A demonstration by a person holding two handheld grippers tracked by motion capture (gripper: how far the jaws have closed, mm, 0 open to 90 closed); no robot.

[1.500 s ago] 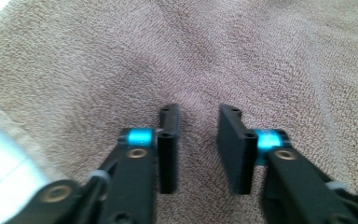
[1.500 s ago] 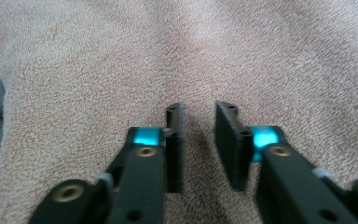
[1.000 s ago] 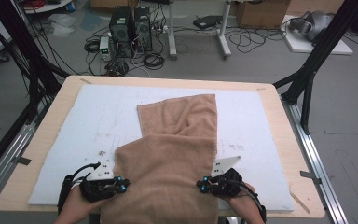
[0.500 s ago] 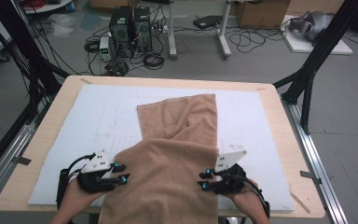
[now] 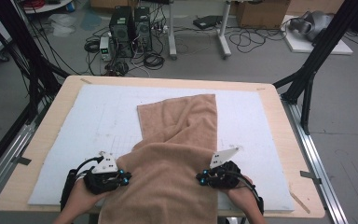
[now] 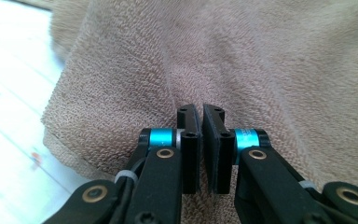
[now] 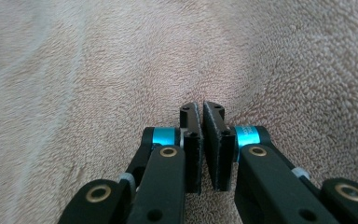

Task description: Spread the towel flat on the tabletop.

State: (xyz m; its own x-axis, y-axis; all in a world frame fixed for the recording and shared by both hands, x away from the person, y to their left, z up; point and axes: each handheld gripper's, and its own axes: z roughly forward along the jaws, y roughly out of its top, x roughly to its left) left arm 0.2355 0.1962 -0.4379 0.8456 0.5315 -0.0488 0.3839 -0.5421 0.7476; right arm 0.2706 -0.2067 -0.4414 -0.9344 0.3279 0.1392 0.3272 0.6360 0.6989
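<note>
A tan terry towel (image 5: 177, 135) lies lengthwise on the white mat (image 5: 98, 116), its near part bunched and hanging over the table's front edge. My left gripper (image 5: 124, 179) rests at the towel's left side and my right gripper (image 5: 200, 177) at its right side, both pointing inward. In the left gripper view the jaws (image 6: 200, 110) have just been closing and stand together, tips against the towel (image 6: 242, 56), with no cloth showing between the pads. The right gripper (image 7: 201, 106) has closed the same way over the towel (image 7: 98, 70).
The mat covers a wooden table (image 5: 279, 121) with metal rails along both sides. Behind the table, computer towers (image 5: 130, 23), cables and boxes sit on the floor. Bare mat lies left and right of the towel.
Half a second ago both pairs of jaws stood partly open at the towel's sides; now both are closed. The hands have barely shifted and the towel lies as before.
</note>
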